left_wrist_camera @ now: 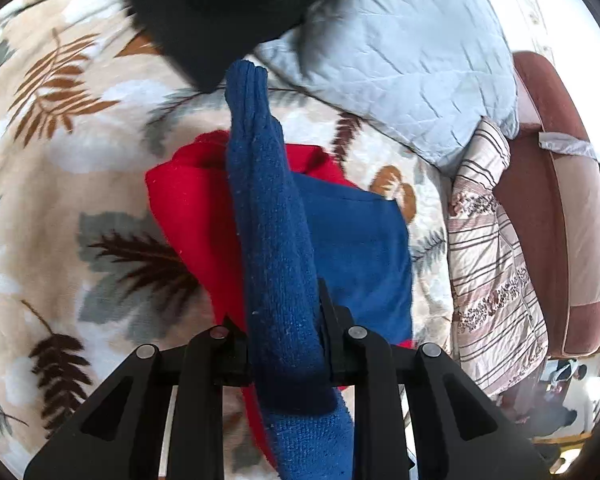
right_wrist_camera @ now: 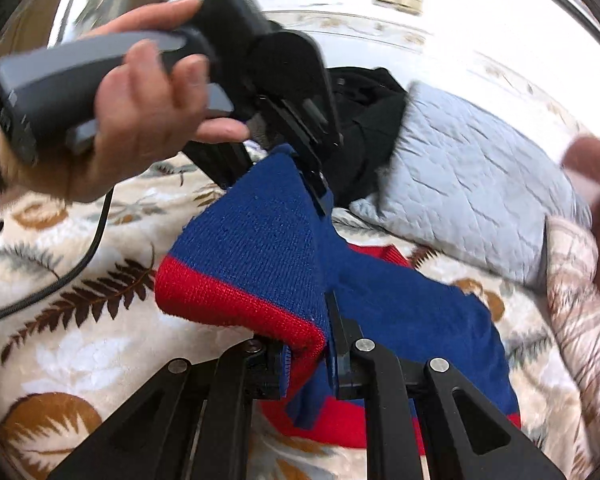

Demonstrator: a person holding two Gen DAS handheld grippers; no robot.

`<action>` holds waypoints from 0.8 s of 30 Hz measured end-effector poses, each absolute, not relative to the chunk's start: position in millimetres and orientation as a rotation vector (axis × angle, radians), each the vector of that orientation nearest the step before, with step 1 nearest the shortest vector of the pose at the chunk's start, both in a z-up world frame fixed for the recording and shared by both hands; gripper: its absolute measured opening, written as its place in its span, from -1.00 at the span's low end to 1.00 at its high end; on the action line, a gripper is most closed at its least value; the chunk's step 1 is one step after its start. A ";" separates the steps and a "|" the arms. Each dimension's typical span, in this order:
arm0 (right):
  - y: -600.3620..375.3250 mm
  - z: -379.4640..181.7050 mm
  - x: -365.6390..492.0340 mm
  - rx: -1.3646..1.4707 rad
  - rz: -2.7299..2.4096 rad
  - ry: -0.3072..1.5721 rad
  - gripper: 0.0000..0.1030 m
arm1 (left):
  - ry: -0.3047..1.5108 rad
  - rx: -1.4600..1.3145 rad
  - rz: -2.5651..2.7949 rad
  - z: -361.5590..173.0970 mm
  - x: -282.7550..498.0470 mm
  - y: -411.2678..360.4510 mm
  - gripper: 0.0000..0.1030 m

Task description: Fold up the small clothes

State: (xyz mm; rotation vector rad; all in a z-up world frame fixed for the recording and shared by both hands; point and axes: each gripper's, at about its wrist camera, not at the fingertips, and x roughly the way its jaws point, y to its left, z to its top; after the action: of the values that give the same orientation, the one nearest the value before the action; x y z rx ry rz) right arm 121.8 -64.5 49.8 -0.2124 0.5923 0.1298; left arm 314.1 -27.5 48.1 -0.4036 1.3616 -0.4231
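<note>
A small blue and red knitted garment [left_wrist_camera: 352, 240] lies partly on the leaf-patterned blanket [left_wrist_camera: 60, 184]. My left gripper [left_wrist_camera: 284, 320] is shut on a raised blue fold of it [left_wrist_camera: 268, 208] that stretches away to a far corner. In the right wrist view my right gripper [right_wrist_camera: 320, 344] is shut on the garment's red-trimmed edge [right_wrist_camera: 236, 304], held above the blanket [right_wrist_camera: 80, 344]. The left gripper [right_wrist_camera: 316, 184], in a hand, pinches the far blue corner [right_wrist_camera: 268, 224] there. Both hold the same lifted edge.
A pale blue quilted pillow [left_wrist_camera: 412, 52] and a striped pillow [left_wrist_camera: 496, 248] lie at the right, by a reddish-brown bed frame [left_wrist_camera: 540, 184]. A black garment [left_wrist_camera: 220, 12] lies at the back. A black cable [right_wrist_camera: 72, 272] trails over the blanket at left.
</note>
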 end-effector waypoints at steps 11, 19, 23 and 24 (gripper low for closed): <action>-164.4 44.8 122.5 0.215 0.088 0.669 -0.75 | 1.370 -0.301 -0.414 54.1 309.8 -116.6 -0.61; -231.1 36.6 121.4 0.498 0.060 0.703 -0.76 | 1.394 -0.244 -0.417 46.7 316.7 -183.0 -0.61; -258.9 32.4 116.4 0.615 0.041 0.717 -0.77 | 1.413 -0.188 -0.406 35.9 321.2 -217.5 -0.61; -267.9 29.3 115.7 0.654 0.033 0.725 -0.77 | 1.419 -0.175 -0.403 31.9 322.0 -226.1 -0.61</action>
State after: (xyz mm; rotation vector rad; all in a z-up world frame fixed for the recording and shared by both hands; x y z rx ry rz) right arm 115.7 -267.9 29.3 0.6536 0.7250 0.0334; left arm 322.1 -226.1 31.9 -0.1755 1.4188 -0.4033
